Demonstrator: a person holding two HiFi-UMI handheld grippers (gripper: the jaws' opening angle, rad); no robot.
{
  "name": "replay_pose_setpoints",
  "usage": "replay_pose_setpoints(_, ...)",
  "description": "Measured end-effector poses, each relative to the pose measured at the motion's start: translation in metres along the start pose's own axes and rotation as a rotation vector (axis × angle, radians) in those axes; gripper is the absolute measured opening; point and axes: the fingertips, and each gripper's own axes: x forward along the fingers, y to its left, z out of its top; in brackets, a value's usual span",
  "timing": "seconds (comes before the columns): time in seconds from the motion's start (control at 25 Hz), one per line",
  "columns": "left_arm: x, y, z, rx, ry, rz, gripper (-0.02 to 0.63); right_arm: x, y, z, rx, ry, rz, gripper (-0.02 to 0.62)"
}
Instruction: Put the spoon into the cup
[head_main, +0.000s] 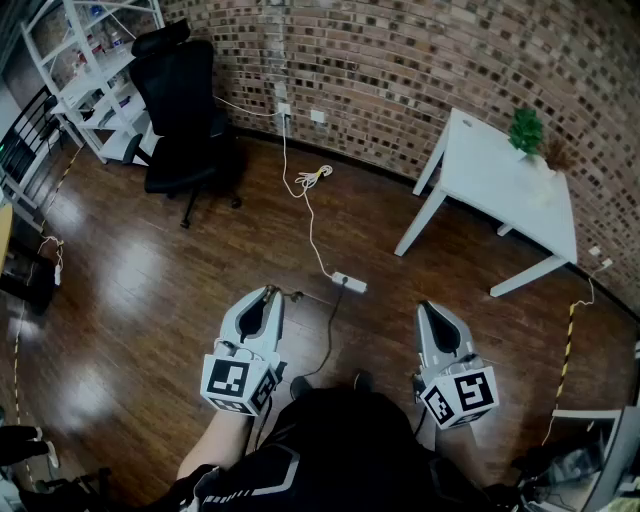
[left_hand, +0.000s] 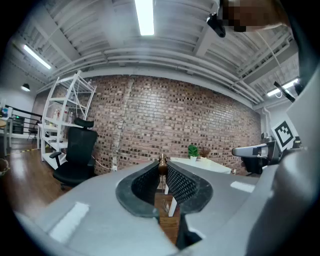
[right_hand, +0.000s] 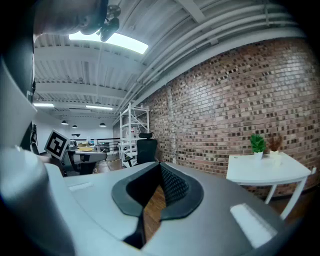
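Observation:
My left gripper (head_main: 267, 292) is held low in front of the person, shut on a small brown wooden piece (left_hand: 162, 165) that sticks up between its tips and looks like the spoon's end. In the head view only a thin brown sliver (head_main: 274, 291) shows at those tips. My right gripper (head_main: 427, 304) hangs beside it with its jaws together and nothing in them (right_hand: 160, 165). Far off stands a white table (head_main: 505, 185) with a small green plant (head_main: 525, 129) and a small pale vessel (head_main: 541, 163) next to it; whether that is the cup I cannot tell.
Dark wooden floor (head_main: 150, 290) stretches between me and the brick wall (head_main: 400, 60). A white power strip (head_main: 349, 283) and its cable (head_main: 305, 200) lie on the floor ahead. A black office chair (head_main: 185, 110) and a white shelf rack (head_main: 85, 60) stand at the left.

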Motion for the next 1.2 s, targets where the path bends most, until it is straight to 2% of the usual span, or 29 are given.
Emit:
replay_pose_setpoints(0.2,0.038,-0.011,0.005,0.010,-0.032,-0.074,0.034,0.000,-0.021,-0.005,0.000,0.014,-0.055,0.006)
replay_pose_setpoints(0.32,0.056,-0.035,0.003,0.032,-0.026,-0.127,0.034,-0.012,-0.043,-0.008,0.022,-0.004,-0.103,0.006)
replay_pose_setpoints(0.52,0.083,-0.075,0.002,0.030,-0.017,-0.157,0.034,-0.031,-0.080,-0.007,0.027,-0.042,-0.141,0.006)
replay_pose_setpoints(0.84,0.141,-0.178,0.016,0.100,-0.035,-0.244,0.034,-0.089,-0.183,0.008,0.052,-0.125,-0.217,0.006)
replay_pose_setpoints(1.04,0.175,-0.238,0.009,0.038,-0.060,-0.244,0.034,-0.125,-0.249,-0.002,0.061,-0.136,-0.232,0.006)
replay_pose_setpoints(1.2,0.194,-0.287,0.011,0.042,-0.068,-0.260,0.034,-0.146,-0.291,-0.007,0.072,-0.145,-0.237,0.006)
